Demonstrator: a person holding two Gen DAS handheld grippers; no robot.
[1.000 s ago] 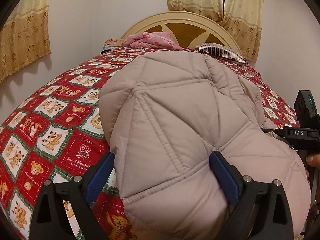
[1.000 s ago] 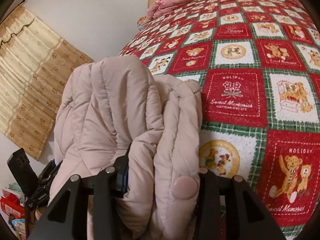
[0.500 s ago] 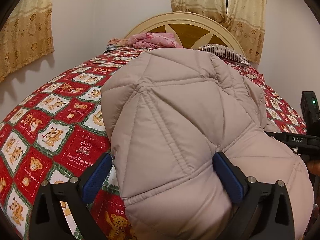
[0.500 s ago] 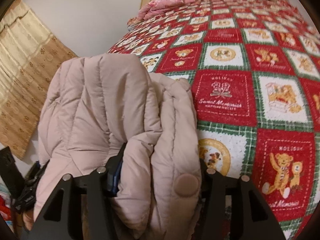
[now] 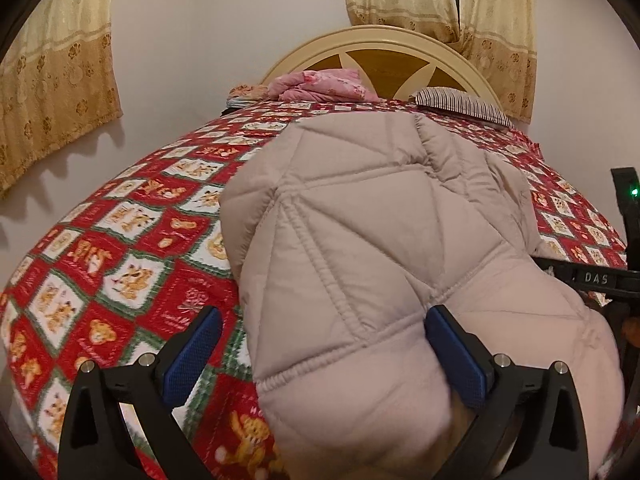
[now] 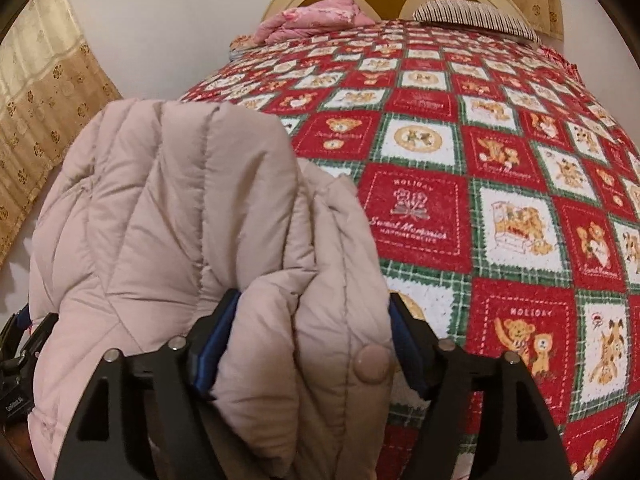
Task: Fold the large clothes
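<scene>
A puffy beige jacket (image 5: 360, 240) lies on the bed (image 5: 120, 248), which wears a red, green and white teddy-bear quilt (image 6: 500, 208). Taking the jacket as the landmark: it sits at the foot end of the bed, its quilted back up, and its near edge bulges over the edge of the mattress toward both cameras.

The left gripper (image 5: 320, 356) straddles that near edge. Its blue fingers (image 5: 192, 354) stand wide apart: the left one is clear of the jacket with quilt showing in the gap, while the right one sits against a crease in the fabric. They are released, not squeezing anything.

The right gripper (image 6: 308, 344) is at the jacket's other side, where the folded layers and a round snap button (image 6: 374, 364) bunch up between its fingers (image 6: 218, 340). The jaws are opening; the fabric is between them and touches the pads on both sides (whether they press on it I cannot tell).

Beyond the jacket, at the head of the bed, a pink bundle (image 5: 320, 86) and a striped pillow (image 5: 460, 106) lie against the arched cream headboard (image 5: 380, 40). Tan curtains (image 5: 56, 76) hang left of the jacket and above the headboard. Right of the jacket, in the left wrist view, the black frame of the other gripper shows, with a small green light (image 5: 633, 191).

No containers are in sight.
</scene>
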